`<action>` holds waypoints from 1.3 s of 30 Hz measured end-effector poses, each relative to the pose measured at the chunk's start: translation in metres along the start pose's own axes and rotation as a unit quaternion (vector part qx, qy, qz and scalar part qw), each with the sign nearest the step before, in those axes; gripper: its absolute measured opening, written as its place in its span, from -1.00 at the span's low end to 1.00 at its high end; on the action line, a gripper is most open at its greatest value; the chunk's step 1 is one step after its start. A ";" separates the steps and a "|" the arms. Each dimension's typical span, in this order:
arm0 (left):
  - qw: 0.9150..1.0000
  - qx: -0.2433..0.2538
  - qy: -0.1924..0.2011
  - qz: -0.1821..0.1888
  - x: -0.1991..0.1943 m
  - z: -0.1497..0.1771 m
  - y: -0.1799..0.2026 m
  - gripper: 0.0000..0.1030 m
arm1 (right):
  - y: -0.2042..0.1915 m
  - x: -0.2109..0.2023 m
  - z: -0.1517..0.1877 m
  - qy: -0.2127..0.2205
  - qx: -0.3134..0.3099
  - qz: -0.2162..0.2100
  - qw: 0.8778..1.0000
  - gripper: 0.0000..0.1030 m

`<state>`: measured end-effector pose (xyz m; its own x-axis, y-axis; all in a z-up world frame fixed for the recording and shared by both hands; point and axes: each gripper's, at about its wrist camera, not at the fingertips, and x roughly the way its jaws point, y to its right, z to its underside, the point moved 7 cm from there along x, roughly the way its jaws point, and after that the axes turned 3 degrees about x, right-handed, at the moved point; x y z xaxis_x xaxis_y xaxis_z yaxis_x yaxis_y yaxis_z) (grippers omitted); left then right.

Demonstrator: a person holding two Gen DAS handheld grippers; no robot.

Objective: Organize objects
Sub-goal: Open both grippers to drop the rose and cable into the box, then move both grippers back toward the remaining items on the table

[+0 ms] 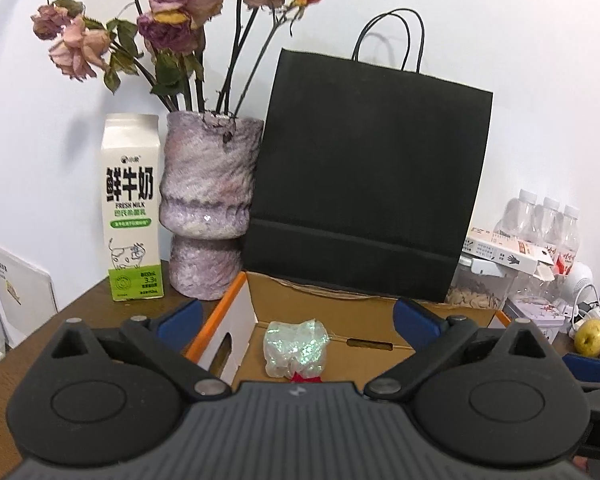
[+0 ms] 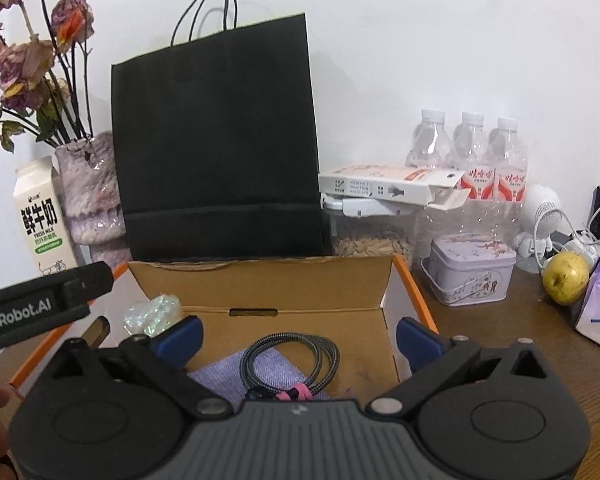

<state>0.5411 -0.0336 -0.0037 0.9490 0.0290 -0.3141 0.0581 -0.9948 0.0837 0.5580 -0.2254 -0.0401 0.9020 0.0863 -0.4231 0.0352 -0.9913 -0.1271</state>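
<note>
The iridescent bundle (image 1: 296, 347) lies directly ahead of the left gripper (image 1: 296, 314), centred between its wide-open, empty jaws; the right gripper (image 2: 300, 334), likewise open and empty, faces the coiled cable (image 2: 290, 364).

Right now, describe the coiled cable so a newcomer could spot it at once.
Find the tall black paper bag against the wall; an open cardboard box sits in front of it. The cable lies on the box floor, partly on a purple cloth. Unlike the shiny crinkled bundle nearby, it is a dark braided coil with a pink tie.
</note>
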 end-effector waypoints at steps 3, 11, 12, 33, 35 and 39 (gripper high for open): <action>1.000 -0.004 0.005 -0.003 -0.009 -0.005 -0.002 1.00 | 0.000 -0.009 -0.005 0.008 -0.002 0.000 1.000 1.00; 1.000 -0.015 0.007 0.005 -0.033 -0.016 -0.007 1.00 | -0.003 -0.030 -0.011 0.003 0.001 -0.011 1.000 1.00; 1.000 -0.018 0.007 0.006 -0.037 -0.017 -0.009 1.00 | -0.004 -0.033 -0.011 0.004 0.000 -0.012 1.000 1.00; 0.999 -0.021 0.026 0.017 -0.129 -0.017 -0.028 1.00 | 0.000 -0.140 -0.002 0.062 -0.033 -0.029 0.997 1.00; 0.999 -0.018 0.022 0.018 -0.136 -0.013 -0.029 1.00 | -0.001 -0.151 0.002 0.068 -0.039 -0.033 0.996 1.00; 1.000 -0.012 0.020 0.021 -0.152 -0.006 -0.031 1.00 | 0.000 -0.169 0.009 0.074 -0.044 -0.034 0.996 1.00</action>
<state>0.3972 -0.0069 0.0473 0.9623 -0.0082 -0.2719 0.0248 -0.9927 0.1180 0.4014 -0.2390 0.0233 0.9495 0.1437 -0.2789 0.1295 -0.9892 -0.0687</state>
